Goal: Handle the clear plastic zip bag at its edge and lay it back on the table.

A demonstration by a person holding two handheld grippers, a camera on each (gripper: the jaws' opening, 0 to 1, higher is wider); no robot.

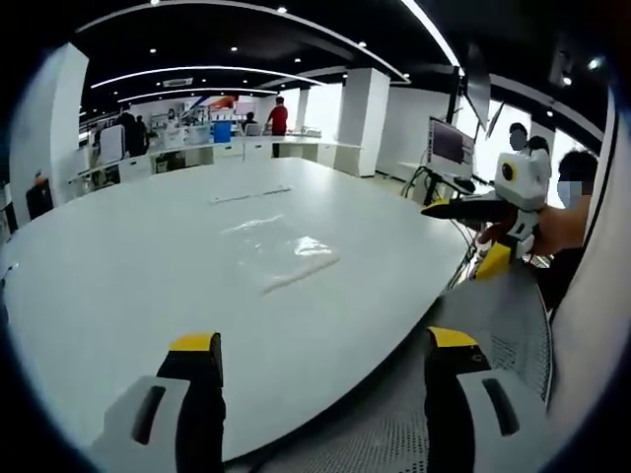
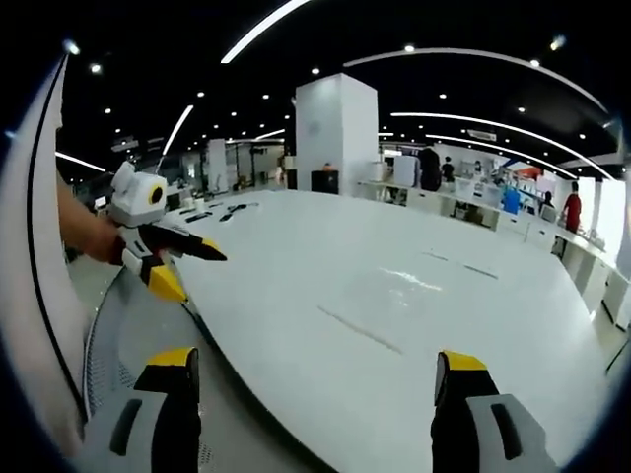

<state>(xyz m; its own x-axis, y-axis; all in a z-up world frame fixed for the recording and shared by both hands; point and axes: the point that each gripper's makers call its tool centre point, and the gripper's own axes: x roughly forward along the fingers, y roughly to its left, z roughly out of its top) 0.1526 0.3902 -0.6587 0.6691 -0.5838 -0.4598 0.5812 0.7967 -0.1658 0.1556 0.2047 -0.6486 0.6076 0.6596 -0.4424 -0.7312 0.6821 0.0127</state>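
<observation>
Clear plastic zip bag [image 1: 281, 248] lying flat on the white table [image 1: 118, 296], approx. in middle of the top, touched by nothing. Thin, see-through film, a bit wrinkled and shiny, with a straight pale strip along the near edge. In right gripper view seen as faint glossy patch [image 2: 409, 281] with a thin line beside it, hard to read more.

Further on table a second thin pale strip [image 1: 251, 195], well apart from the bag; cannot tell what it is.

Table top smooth, matte white, with rounded edge. Below the edge a grey perforated surface [image 1: 503, 325], prob. mesh.

Left gripper [image 1: 320, 394]: jaws wide apart, grasping nothing, black w. yellow tips, hovering over the near table edge. Seen from other side too [image 2: 182, 266], held in a hand [image 2: 94, 236].

Right gripper [image 2: 314, 399]: jaws spread as well, nothing between, over the table edge. In left gripper view [image 1: 498, 236] off the table's right side, white body, yellow tip.
</observation>
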